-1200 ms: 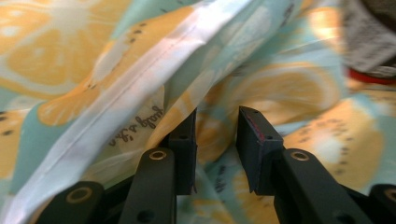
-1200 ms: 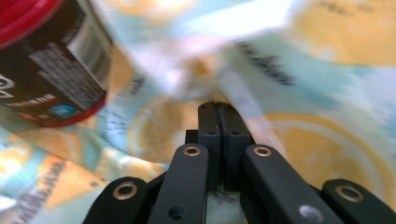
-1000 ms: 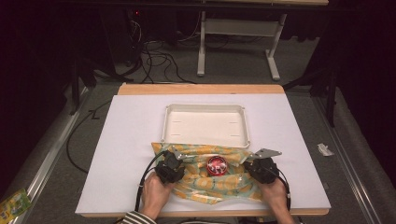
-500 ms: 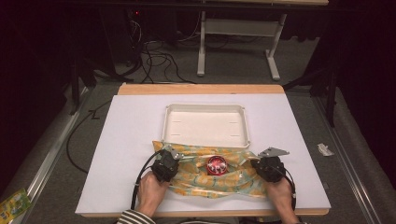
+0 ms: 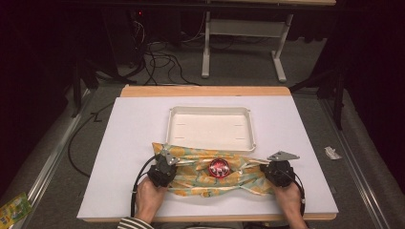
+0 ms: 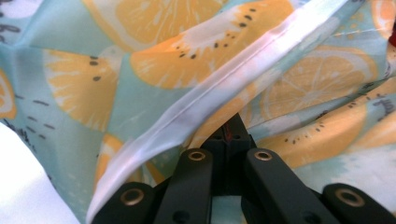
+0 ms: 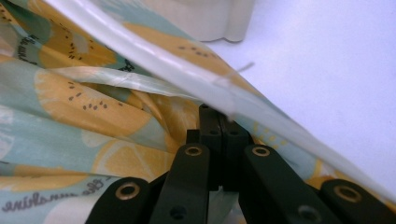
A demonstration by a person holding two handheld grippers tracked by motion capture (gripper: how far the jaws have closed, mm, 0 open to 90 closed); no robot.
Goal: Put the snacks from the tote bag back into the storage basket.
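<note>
A teal cloth (image 5: 200,175) printed with orange slices lies bunched along the table's front, just before a white tray (image 5: 251,129). A small round red object (image 5: 219,167) rests on the cloth's middle. My left gripper (image 5: 170,168) is shut on the cloth's left end. The left gripper view shows the gripper (image 6: 232,133) closed on a fold under the white hem (image 6: 219,84). My right gripper (image 5: 265,169) is shut on the cloth's right end, and the right gripper view shows it (image 7: 218,122) pinching fabric (image 7: 84,102) beneath the hem, with the tray's corner (image 7: 205,18) beyond.
The white tabletop (image 5: 129,129) has a wooden strip along its far edge (image 5: 205,90). Cables (image 5: 157,57) and a desk frame (image 5: 241,43) stand on the floor behind. A yellow-green packet (image 5: 12,207) lies on the floor at left, a white scrap (image 5: 330,152) at right.
Both hands have edged slightly outward, away from each other, and the cloth now lies a little wider between them. The red object stays at its middle.
</note>
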